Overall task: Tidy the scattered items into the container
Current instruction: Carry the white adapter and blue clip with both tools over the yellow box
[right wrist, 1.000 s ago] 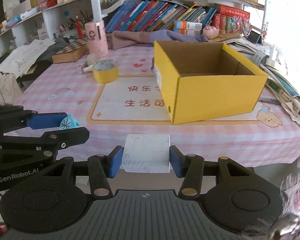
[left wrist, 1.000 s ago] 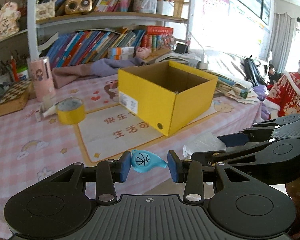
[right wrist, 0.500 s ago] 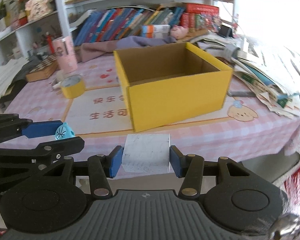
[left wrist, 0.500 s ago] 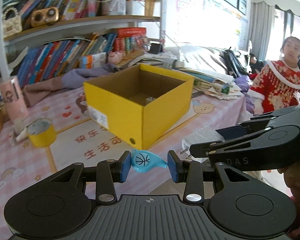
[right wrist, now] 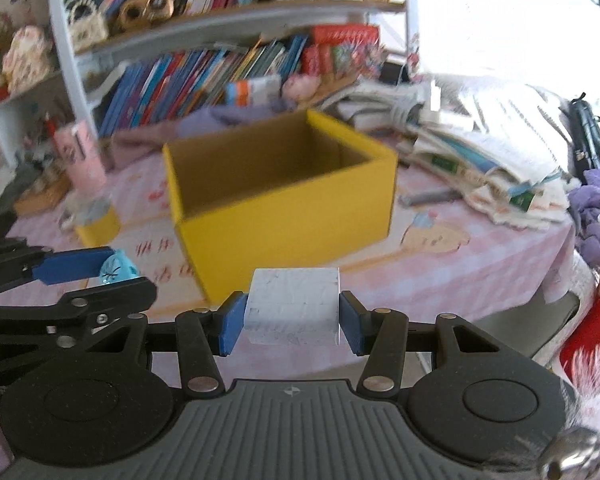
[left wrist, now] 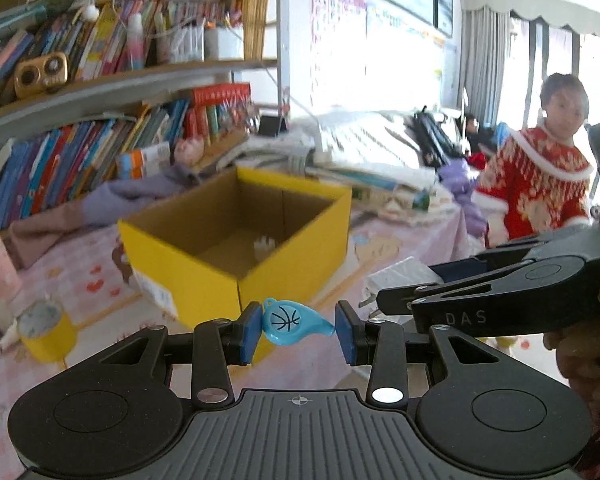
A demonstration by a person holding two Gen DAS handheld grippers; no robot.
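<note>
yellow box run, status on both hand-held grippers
Left hand-held gripper shut on blue whistle. Right hand-held gripper shut on white packet. Yellow box ahead, open, nothing blocking.

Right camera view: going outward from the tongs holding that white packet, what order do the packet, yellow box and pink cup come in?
1. Packet: between the right tongs.
2. Yellow box: just beyond, centre.
3. Pink cup: farther back, left, near the shelves.

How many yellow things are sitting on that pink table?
2. The yellow box stands open in the middle of the table; the yellow tape roll sits to its left, near the pink cup. Others may be hidden behind the box.
</note>
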